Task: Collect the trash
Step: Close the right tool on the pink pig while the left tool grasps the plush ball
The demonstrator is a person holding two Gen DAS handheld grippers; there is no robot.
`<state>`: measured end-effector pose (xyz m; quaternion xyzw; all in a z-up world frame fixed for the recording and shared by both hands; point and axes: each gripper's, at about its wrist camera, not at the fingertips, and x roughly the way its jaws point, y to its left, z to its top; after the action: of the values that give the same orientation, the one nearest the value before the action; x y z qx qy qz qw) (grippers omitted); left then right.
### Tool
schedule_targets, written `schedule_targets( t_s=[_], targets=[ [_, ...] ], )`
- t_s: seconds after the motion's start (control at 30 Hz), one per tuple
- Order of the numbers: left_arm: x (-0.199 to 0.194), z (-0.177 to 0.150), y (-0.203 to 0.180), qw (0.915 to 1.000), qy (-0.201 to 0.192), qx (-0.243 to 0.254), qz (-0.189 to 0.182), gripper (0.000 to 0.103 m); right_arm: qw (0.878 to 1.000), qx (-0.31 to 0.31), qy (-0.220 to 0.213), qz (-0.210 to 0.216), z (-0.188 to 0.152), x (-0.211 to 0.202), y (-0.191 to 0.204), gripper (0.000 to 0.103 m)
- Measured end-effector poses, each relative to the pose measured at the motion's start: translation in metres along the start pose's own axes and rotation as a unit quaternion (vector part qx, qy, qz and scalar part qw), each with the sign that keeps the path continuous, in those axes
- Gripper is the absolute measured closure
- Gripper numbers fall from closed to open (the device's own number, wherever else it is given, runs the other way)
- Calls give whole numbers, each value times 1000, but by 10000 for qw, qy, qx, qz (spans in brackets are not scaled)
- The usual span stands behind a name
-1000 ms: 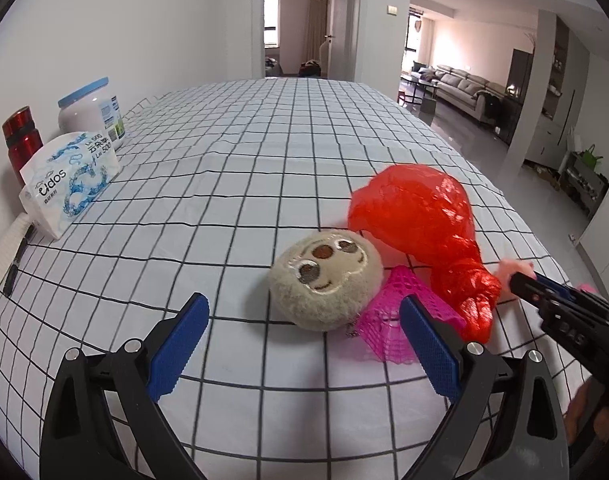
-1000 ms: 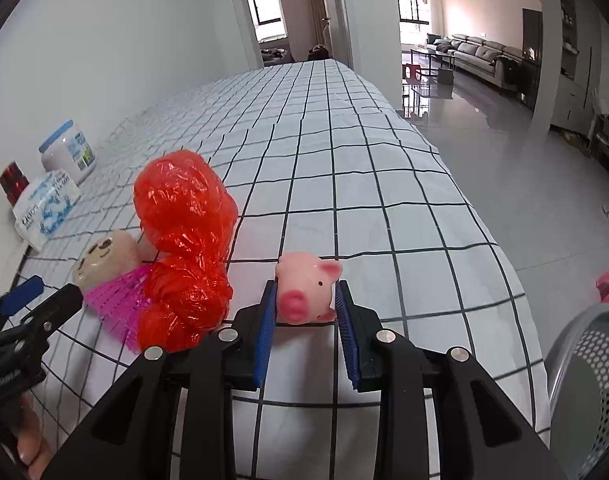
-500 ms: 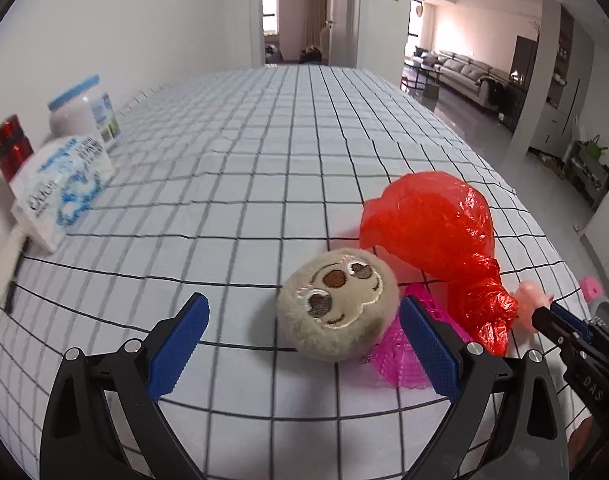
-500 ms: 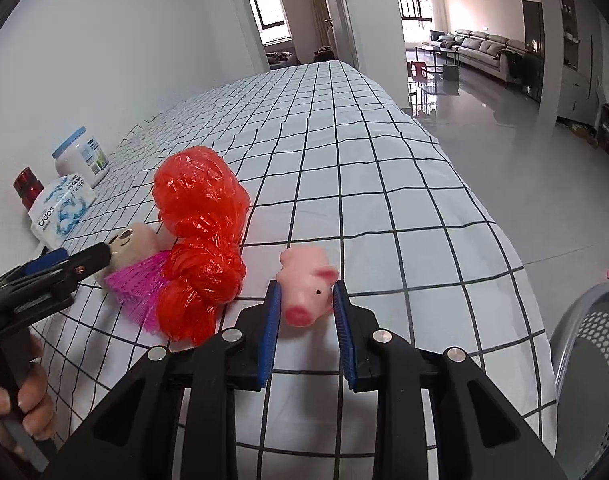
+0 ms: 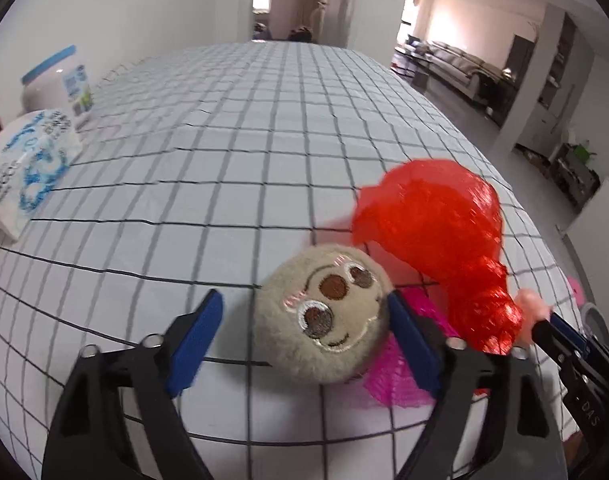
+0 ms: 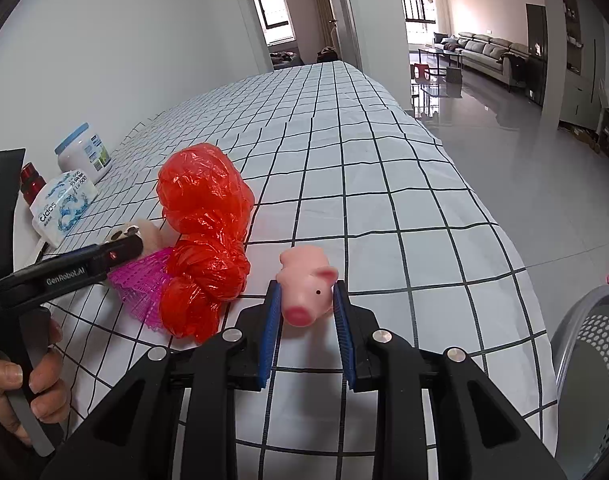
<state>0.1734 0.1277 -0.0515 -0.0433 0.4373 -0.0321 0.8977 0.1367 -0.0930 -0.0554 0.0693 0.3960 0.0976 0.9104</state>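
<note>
The plush toy head (image 5: pixel 324 312), a round beige piece with an embroidered face, lies on the checked tablecloth (image 5: pixel 224 160) between the blue pads of the left tongs (image 5: pixel 308 336). We note that these jaws have just been closing around it: the right-side pad touches the plush, while the left-side pad stands clear of it, so no grip is made. Just beyond the right-side pad lies pink mesh netting (image 5: pixel 388 384), and past that a knotted red plastic bag (image 5: pixel 436 232). The right tongs (image 6: pixel 306 320) are clamped on a pink rubber pig (image 6: pixel 306 286), held above the cloth, beside the red bag. A grey perforated basket (image 6: pixel 584 360) stands to the right of the right tongs. Well off to the left of both tongs sit a tissue pack (image 5: pixel 24 164) and a white tub with a blue lid (image 5: pixel 58 84).
</note>
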Motion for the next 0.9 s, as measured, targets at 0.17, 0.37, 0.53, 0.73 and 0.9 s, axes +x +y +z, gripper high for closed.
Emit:
schedule_targets(
  t_s=[0.17, 0.37, 0.53, 0.73, 0.9],
  targets=[
    [1, -1, -6, 9998, 31, 86, -167, 48, 10000, 4, -1, 6, 0, 0, 0, 77],
    [-6, -4, -7, 9999, -114, 96, -76, 52, 9999, 8, -109, 63, -2, -5, 0, 77],
    [-18, -3, -3, 9991, -384, 94, 182, 52, 9998, -31, -162, 58, -6, -11, -1, 77],
    [-47, -2, -8, 9954, -833, 227, 408, 52, 9998, -55, -197, 8, -10, -20, -3, 77],
    [-75, -9, -19, 9936, -1047, 349, 253, 52, 9996, -36, -262, 14, -14, -32, -4, 77]
  ],
)
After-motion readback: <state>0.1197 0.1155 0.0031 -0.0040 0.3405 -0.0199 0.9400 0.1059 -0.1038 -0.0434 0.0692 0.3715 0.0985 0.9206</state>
